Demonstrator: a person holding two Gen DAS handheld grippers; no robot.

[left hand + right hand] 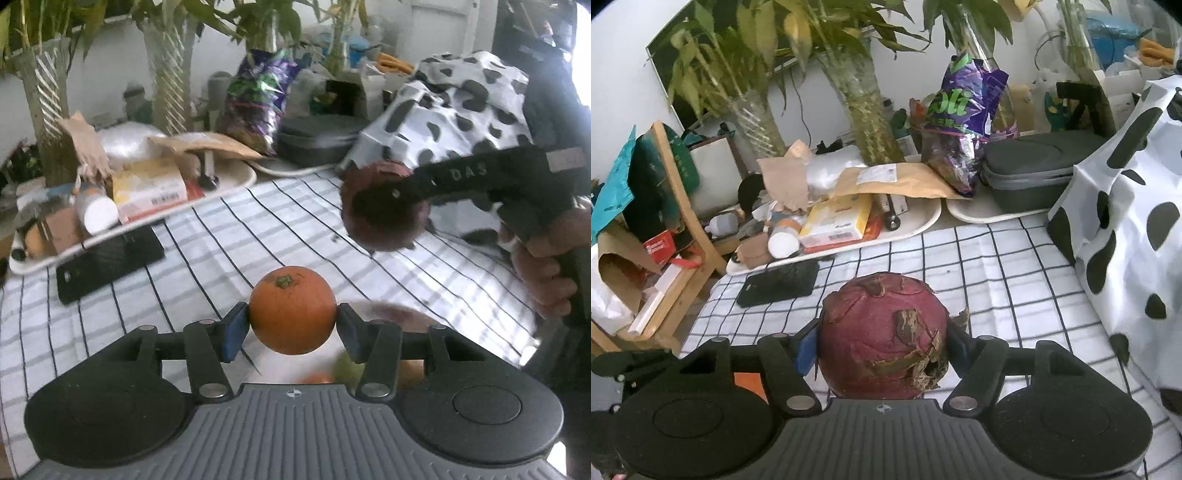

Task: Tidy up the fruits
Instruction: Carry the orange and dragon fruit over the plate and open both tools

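While the left claw [292, 326] clamps an orange [292, 310] above the checked table [207, 236], the right claw [882, 350] grips a dark red fruit [882, 336]

Matt dimpled orange [291, 310]; red fruit [882, 339] with dry flaking skin; cloth tablecloth [997, 266].

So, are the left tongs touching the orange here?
Touching. The left wrist view shows both pads of the left tongs pressed against the sides of the orange, holding it clear above the checked cloth.
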